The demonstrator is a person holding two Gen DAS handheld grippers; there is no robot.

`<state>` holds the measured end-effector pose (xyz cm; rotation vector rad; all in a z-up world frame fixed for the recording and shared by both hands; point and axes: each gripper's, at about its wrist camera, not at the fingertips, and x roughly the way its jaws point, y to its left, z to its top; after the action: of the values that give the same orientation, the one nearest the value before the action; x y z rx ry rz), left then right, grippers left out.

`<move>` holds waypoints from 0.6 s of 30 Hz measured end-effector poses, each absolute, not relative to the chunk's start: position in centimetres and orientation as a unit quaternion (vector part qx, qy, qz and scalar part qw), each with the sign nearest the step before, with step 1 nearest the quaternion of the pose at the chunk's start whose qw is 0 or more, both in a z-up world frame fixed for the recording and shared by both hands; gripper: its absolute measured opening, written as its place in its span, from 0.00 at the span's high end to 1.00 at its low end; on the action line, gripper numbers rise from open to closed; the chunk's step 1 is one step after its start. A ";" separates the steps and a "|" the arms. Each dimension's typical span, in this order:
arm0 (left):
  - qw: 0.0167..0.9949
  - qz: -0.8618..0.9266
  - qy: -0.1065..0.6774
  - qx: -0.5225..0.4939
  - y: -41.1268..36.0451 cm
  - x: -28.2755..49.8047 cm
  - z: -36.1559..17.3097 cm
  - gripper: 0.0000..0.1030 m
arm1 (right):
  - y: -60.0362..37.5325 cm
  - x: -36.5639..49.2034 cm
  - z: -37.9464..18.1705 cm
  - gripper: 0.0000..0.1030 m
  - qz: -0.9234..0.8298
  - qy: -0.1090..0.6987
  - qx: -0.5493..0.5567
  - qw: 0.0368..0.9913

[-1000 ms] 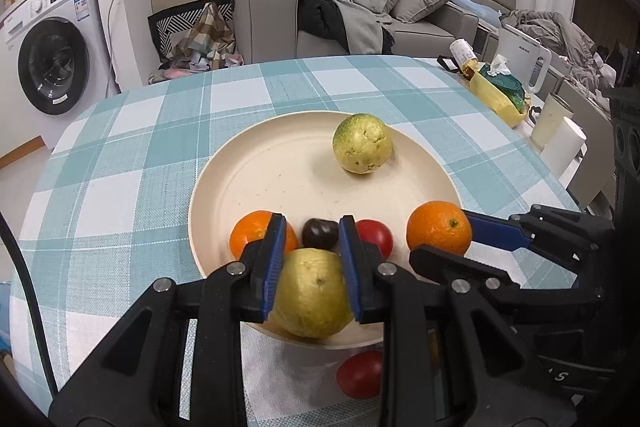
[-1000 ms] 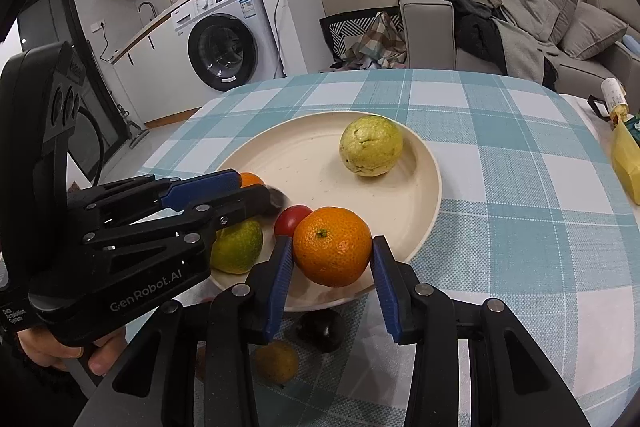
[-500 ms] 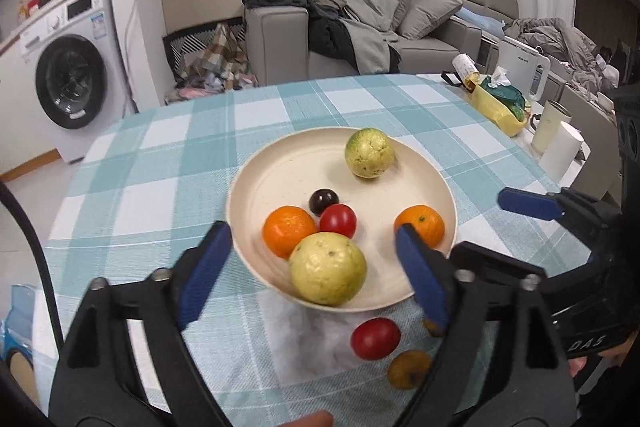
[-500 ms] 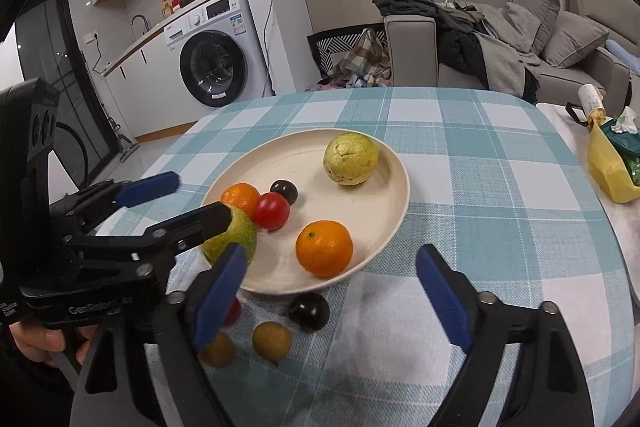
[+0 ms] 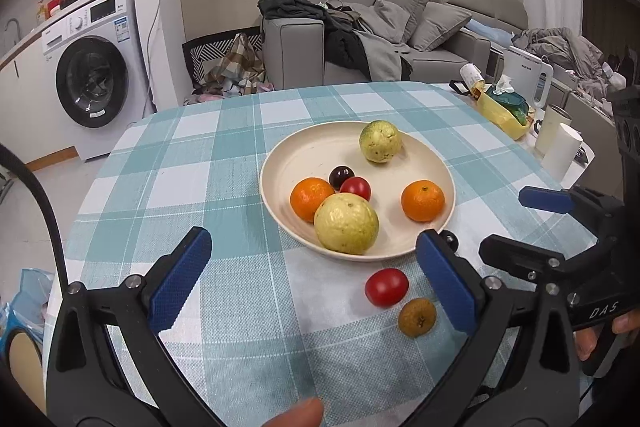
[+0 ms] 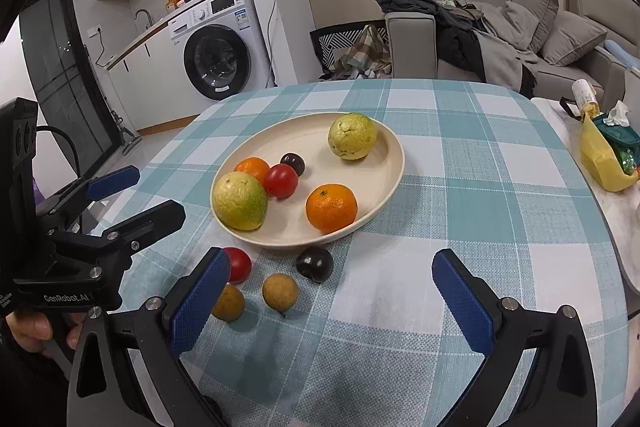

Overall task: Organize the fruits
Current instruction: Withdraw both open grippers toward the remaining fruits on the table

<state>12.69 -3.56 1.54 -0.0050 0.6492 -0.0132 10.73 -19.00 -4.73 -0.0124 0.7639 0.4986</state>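
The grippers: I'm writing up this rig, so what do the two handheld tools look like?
Both the left gripper and the right gripper are black frames with silver bolts and blue textured pads. White lettering marks their sides. A black cable runs beside the left one.

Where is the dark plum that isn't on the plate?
In the right wrist view the dark plum lies on the checked tablecloth, just off the plate's near rim, right of a small brown fruit.

Teal-and-white checked tablecloth under my cream plate. On plate: two yellow-green guavas, two oranges, red tomato, dark plum. Beside plate: red tomato, brown longan, dark plum.
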 end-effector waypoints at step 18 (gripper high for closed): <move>0.940 0.010 0.341 -0.018 -2.7 11.1 -1.1 0.01 | -18.4 10.2 -5.6 0.00 0.243 0.380 -0.030 0.892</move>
<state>11.09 -2.69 -1.06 -0.0373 0.6970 0.0206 10.21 -18.41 -5.63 -0.0632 0.7887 0.5044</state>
